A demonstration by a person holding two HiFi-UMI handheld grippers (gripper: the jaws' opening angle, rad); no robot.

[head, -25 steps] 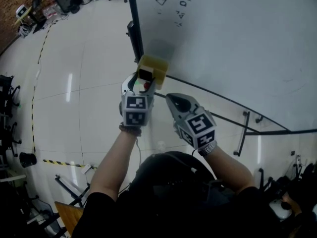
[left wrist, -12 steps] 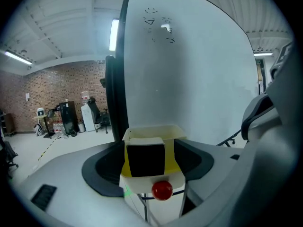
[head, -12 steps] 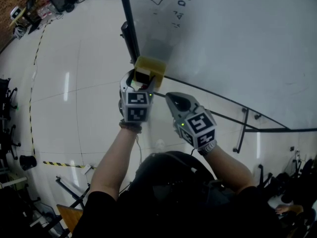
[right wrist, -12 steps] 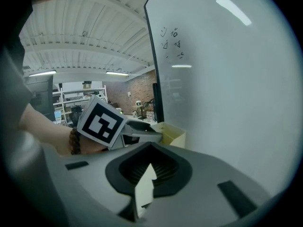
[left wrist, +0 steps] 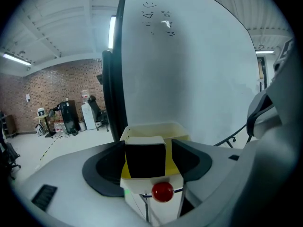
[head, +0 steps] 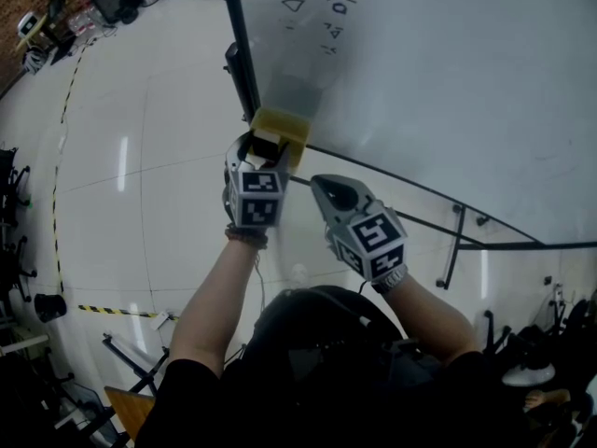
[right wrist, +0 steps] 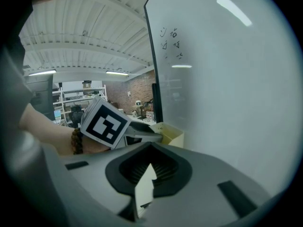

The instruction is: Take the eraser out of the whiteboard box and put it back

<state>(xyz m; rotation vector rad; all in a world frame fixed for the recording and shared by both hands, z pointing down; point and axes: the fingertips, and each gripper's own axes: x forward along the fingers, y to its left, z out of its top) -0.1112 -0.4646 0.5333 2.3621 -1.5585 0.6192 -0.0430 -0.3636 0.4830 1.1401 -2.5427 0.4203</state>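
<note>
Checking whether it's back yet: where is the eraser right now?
In the left gripper view, the eraser sits in the yellow box by the whiteboard's left edge, between the left gripper's jaws, which have just been closing.

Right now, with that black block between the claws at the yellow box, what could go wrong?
The left gripper has just been closing its jaws around the eraser, but a gap shows on one side: lifted too soon, it may tip or slip out. The gripper also sits close against the yellow box on the whiteboard, so a nudge might jolt the box.
</note>
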